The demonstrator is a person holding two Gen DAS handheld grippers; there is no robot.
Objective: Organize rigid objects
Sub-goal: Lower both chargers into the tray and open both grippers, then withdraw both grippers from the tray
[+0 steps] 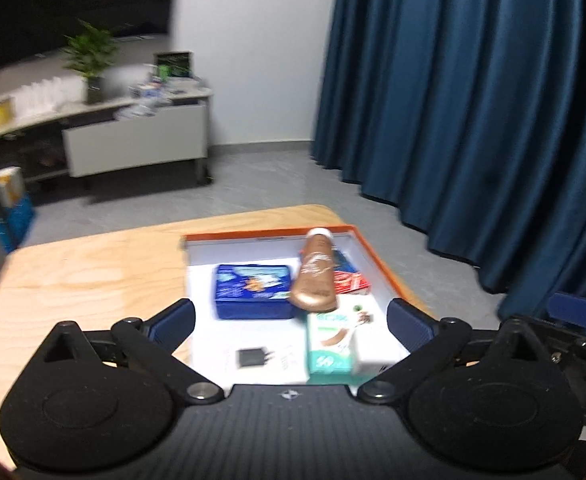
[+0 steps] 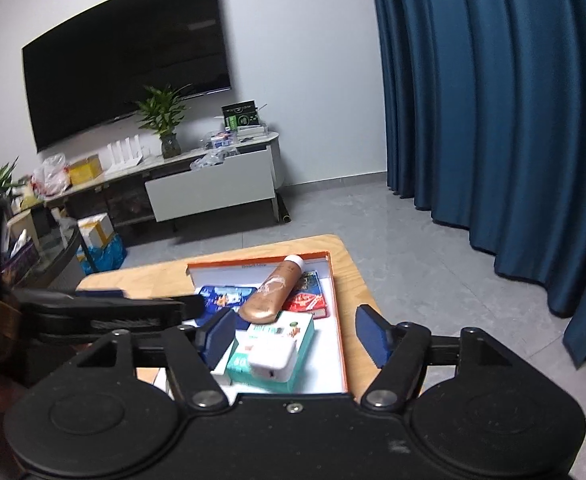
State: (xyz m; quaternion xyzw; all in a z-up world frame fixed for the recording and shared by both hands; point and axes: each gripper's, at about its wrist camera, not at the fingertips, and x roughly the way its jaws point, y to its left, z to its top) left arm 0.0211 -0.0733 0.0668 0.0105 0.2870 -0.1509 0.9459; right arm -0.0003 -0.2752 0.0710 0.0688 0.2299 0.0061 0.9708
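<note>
An orange-rimmed white box [image 1: 377, 258] [image 2: 339, 304] lies on a wooden table [image 1: 93, 280] [image 2: 353, 264]. Inside lie a blue box [image 1: 253, 296] [image 2: 223, 296], a copper tube with a white cap [image 1: 315, 276] [image 2: 271, 292] resting over a red box [image 1: 353, 282] [image 2: 307, 302], a teal box [image 1: 329, 344] [image 2: 293, 332], a white charger block [image 2: 271, 356] on the teal box, and a small black adapter [image 1: 253, 357]. My left gripper [image 1: 291, 320] is open and empty above the box. My right gripper [image 2: 295, 336] is open and empty above it too.
The left gripper's arm [image 2: 105, 312] crosses the right wrist view at left. A blue curtain [image 2: 493, 100] hangs at right. A TV stand [image 2: 213, 184] with a plant [image 2: 165, 120] and clutter stands across the grey floor, under a wall TV [image 2: 125, 52].
</note>
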